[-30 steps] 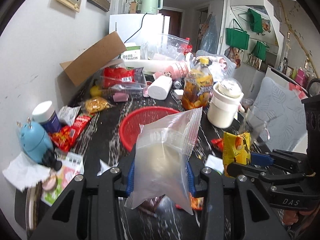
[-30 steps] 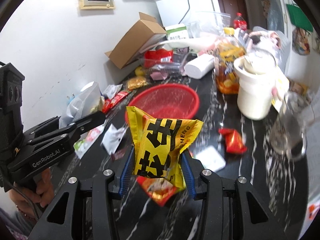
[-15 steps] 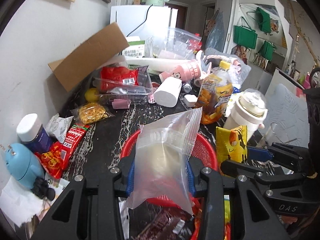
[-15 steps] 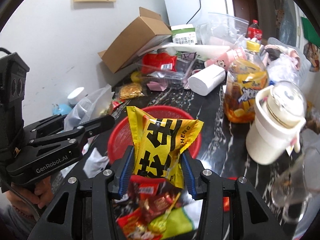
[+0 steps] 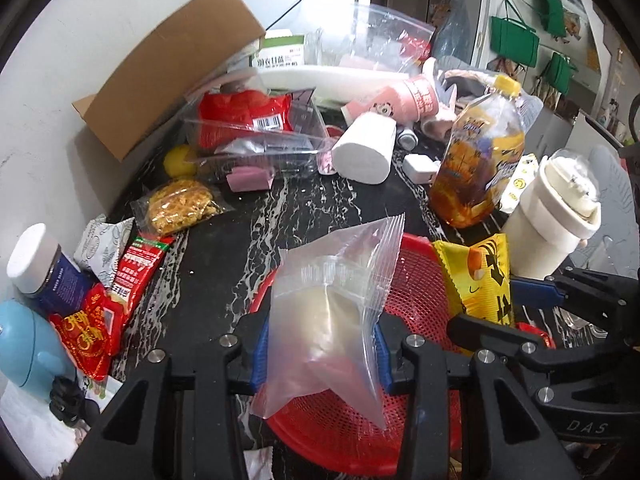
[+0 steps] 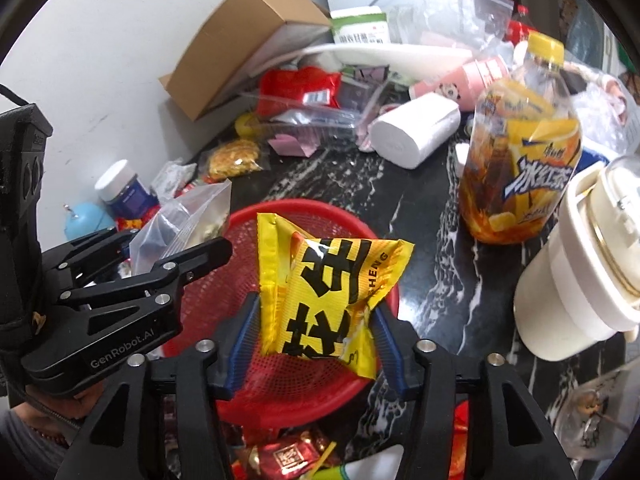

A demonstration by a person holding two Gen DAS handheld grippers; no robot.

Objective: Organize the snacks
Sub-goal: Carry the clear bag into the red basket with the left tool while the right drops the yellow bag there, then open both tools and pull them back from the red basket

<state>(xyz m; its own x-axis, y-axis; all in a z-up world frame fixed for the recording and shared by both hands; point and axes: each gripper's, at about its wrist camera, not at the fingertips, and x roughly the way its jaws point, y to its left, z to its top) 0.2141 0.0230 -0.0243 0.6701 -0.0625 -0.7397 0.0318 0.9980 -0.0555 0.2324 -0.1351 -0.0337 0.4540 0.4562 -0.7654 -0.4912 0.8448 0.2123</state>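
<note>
My left gripper (image 5: pixel 320 354) is shut on a clear zip bag (image 5: pixel 332 316) with pale contents, held upright over the red mesh basket (image 5: pixel 416 292). My right gripper (image 6: pixel 314 346) is shut on a yellow snack packet with black lettering (image 6: pixel 324 292), held over the same red basket (image 6: pixel 248 224). The right gripper with the yellow packet (image 5: pixel 476 280) shows at the right of the left wrist view. The left gripper with the clear bag (image 6: pixel 188 220) shows at the left of the right wrist view.
Loose snacks lie on the black marble table: red packets (image 5: pixel 132 272), a yellow crisp bag (image 5: pixel 180 206), red sweets (image 6: pixel 288 452). A tea bottle (image 6: pixel 520 152), a cream jar (image 6: pixel 584 264), a paper roll (image 6: pixel 416 128), a clear box (image 5: pixel 256 136) and a cardboard box (image 5: pixel 168 64) stand around.
Both grippers have moved forward with their packets, from short of the red basket to right above it. Both stay shut.
</note>
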